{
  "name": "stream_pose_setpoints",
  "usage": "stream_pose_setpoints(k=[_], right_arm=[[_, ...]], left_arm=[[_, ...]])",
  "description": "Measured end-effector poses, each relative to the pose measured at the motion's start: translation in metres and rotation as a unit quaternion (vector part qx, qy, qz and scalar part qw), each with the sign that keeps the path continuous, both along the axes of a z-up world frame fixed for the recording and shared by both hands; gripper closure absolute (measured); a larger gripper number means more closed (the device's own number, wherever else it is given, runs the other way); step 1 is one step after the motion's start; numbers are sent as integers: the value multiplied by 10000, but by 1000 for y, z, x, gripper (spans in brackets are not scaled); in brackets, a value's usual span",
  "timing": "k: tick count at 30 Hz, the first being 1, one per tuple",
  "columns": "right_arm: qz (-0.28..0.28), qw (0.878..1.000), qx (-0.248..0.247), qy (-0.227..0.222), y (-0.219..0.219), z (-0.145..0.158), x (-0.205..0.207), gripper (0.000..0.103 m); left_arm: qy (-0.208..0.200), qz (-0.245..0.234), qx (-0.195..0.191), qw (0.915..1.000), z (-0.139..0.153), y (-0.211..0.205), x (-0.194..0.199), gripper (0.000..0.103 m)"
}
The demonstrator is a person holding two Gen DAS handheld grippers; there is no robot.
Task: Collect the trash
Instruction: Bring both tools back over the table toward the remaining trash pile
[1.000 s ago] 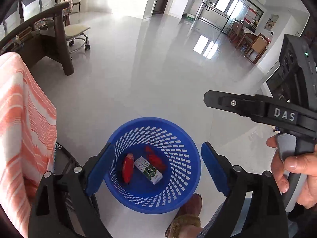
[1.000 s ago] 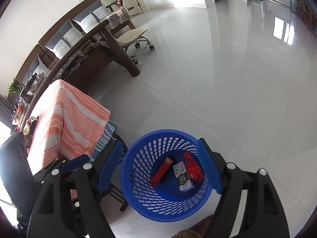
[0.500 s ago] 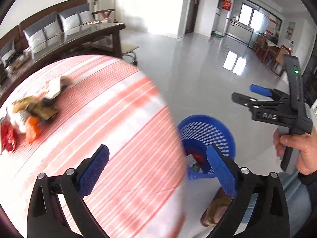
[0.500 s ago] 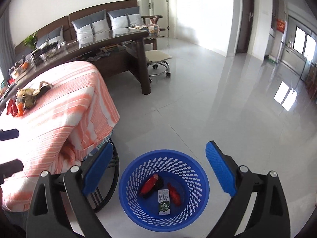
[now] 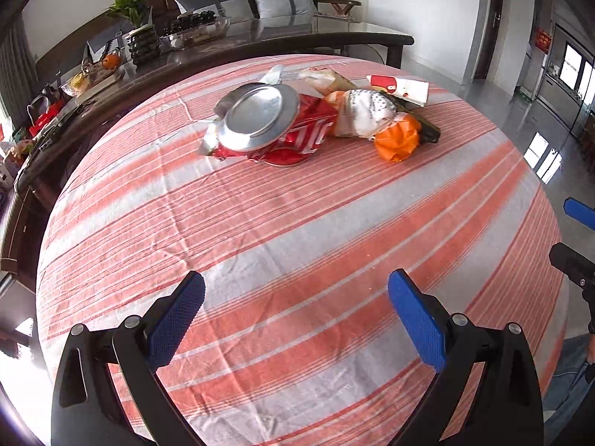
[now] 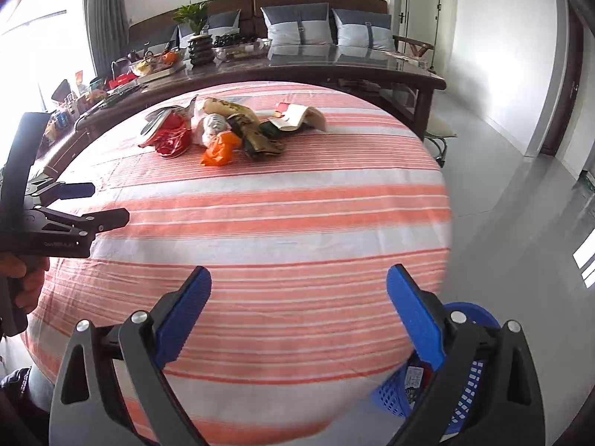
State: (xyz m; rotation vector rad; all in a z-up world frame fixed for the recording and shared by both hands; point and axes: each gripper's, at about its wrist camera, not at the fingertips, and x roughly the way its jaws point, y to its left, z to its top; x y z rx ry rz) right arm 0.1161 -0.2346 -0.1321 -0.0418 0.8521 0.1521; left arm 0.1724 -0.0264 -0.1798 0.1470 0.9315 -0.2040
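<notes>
A pile of trash lies at the far side of the orange-striped tablecloth (image 5: 297,223): a crushed red can with a silver end (image 5: 267,126), a white crumpled bag (image 5: 362,113), an orange wrapper (image 5: 396,141) and a red-and-white carton (image 5: 399,87). The pile also shows in the right wrist view (image 6: 223,133). My left gripper (image 5: 295,319) is open and empty above the near part of the cloth. My right gripper (image 6: 299,312) is open and empty over the table's near edge. The blue basket (image 6: 468,371) stands on the floor at the lower right, partly hidden by the right finger.
A long dark table (image 6: 297,63) with a plant, fruit and clutter stands behind the striped one. A sofa with grey cushions (image 6: 297,22) lines the wall. Shiny floor (image 6: 520,204) lies to the right.
Both grippers swung up and left from the floor basket to face the striped table. The trash pile is now much closer in both views. Both stay open and empty.
</notes>
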Motion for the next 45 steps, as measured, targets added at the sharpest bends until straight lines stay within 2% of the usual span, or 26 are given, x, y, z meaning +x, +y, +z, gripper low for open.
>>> stream_pose_setpoints(k=[4,7,10,13,17,20,23,24,26,29,37,41,45], right_arm=[[244,9992,-141,283,41,-7,36,10],[402,9975,-309,495,60,-19,55,10],[415,9962,-387,667,63,-30,63,8],[287,9971,-117,701,54,-34,64,4],[274,9972,-145,684,53,-33,62,4],[258,9973,-137,676,53,-33,61,4],[246,9974,-143,668,54,-33,61,5],[241,9974,-148,664,54,-33,61,5],[240,9974,-149,662,54,-33,61,5],[242,9974,-133,664,54,-33,62,5],[241,9974,-129,662,54,-33,61,5],[237,9974,-132,662,54,-33,61,5],[237,9974,-134,661,53,-33,62,5]], left_arm=[[107,131,-74,9998,-8,21,4,5],[154,141,-186,9996,-9,21,3,5],[152,119,-117,9997,-10,18,3,5],[152,111,-148,9997,-10,15,8,5],[11,92,-137,9999,-6,1,35,5],[55,110,-141,9998,-6,-15,62,5],[129,378,-30,9992,-11,-25,88,4],[121,497,-104,9986,-11,-23,94,4],[110,811,-84,9966,-10,-16,104,4],[159,1097,-276,9935,-9,7,105,4],[137,1435,-193,9894,-8,93,58,4],[102,1227,-499,9911,-4,112,40,5],[125,543,-696,9960,-2,78,42,5]])
